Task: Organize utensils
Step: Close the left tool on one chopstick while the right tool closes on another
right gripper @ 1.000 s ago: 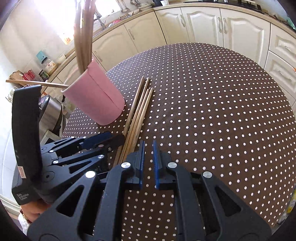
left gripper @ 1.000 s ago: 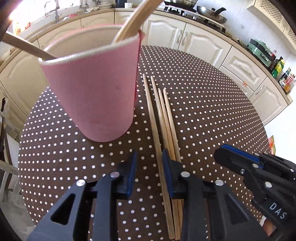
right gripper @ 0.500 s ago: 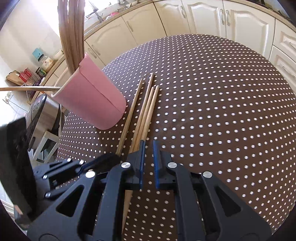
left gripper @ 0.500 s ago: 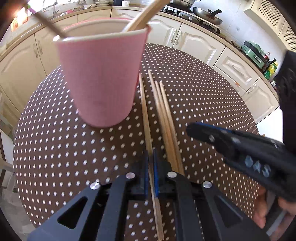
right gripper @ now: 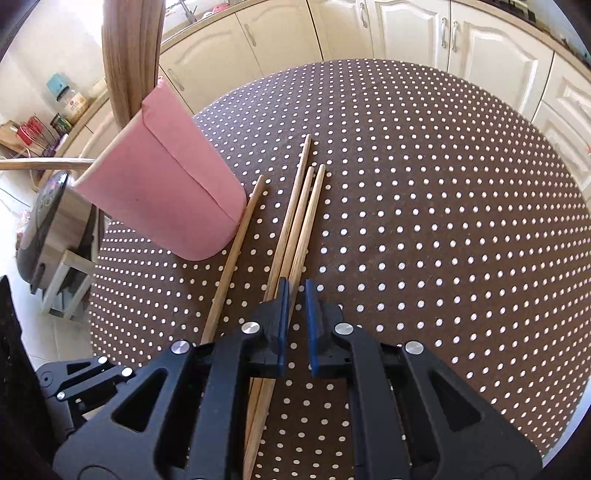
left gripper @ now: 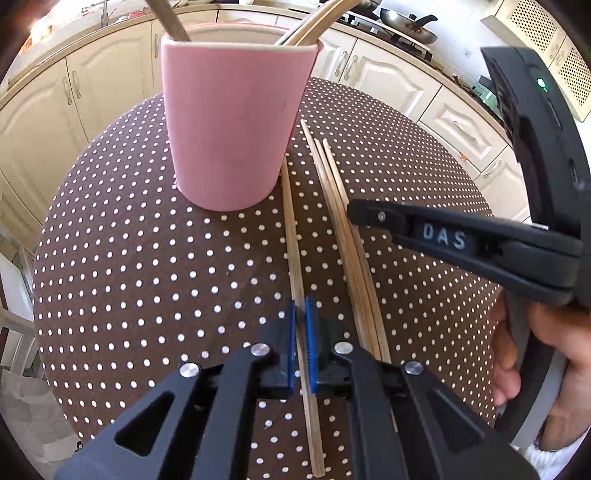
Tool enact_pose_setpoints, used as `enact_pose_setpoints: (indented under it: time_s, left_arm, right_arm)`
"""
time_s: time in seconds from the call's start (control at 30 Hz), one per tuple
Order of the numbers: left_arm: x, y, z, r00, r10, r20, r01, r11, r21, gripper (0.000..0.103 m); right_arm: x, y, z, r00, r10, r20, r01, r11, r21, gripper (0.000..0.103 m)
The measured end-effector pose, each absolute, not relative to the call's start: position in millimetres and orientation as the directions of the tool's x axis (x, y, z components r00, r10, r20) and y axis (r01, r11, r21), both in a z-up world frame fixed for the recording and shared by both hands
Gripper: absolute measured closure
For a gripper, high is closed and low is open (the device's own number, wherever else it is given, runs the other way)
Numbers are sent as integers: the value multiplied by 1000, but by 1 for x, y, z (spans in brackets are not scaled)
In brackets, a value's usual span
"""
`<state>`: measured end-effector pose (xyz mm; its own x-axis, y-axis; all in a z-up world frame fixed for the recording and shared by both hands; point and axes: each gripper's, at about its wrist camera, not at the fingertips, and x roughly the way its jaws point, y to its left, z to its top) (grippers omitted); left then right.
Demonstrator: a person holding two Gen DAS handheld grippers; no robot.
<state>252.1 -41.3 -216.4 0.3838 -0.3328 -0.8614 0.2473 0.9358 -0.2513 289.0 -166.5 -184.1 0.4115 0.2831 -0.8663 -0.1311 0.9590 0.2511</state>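
Cream kitchen cabinets (left gripper: 376, 77) ring the dotted table (left gripper: 147, 258). Left gripper (left gripper: 302, 332) pinches one chopstick (left gripper: 291, 236) beside the pink cup (left gripper: 232, 122); right gripper (right gripper: 294, 317), narrow and empty, hovers over three chopsticks (right gripper: 299, 218).

A home kitchen. Cream panelled cabinet doors (left gripper: 384, 79) with metal handles curve round the far side under a pale countertop (right gripper: 207, 31). A gas hob carries a dark frying pan (left gripper: 406, 22) at far right in the left wrist view, and a sink tap (left gripper: 104, 11) stands at far left by a bright window. Jars (right gripper: 62, 92) sit on the counter at left in the right wrist view. In the middle stands a round table under a brown, white-dotted cloth (right gripper: 443, 184).
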Motion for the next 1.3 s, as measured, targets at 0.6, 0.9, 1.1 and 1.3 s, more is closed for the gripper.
enact_pose_setpoints:
  time_s: [0.6, 0.9, 1.1, 1.3]
  left_arm:
    - [289, -47, -205, 394, -236, -888, 193, 966, -171, 78]
    - [316, -60, -202, 392, -200, -898, 189, 973, -135, 78]
    - [310, -76, -204, 446, -116, -888, 222, 975, -16, 89]
    - [295, -87, -204, 457, -91, -885, 237, 971, 22, 97]
  right_arm:
    - [305, -146, -190, 244, 251, -937, -249, 950, 189, 96]
    - [324, -172, -185, 222, 273, -936, -207, 951, 228, 96]
    - [327, -165, -183, 220, 235, -947, -227, 956, 185, 96]
    - [317, -151, -184, 254, 190, -948, -265, 957, 121, 96]
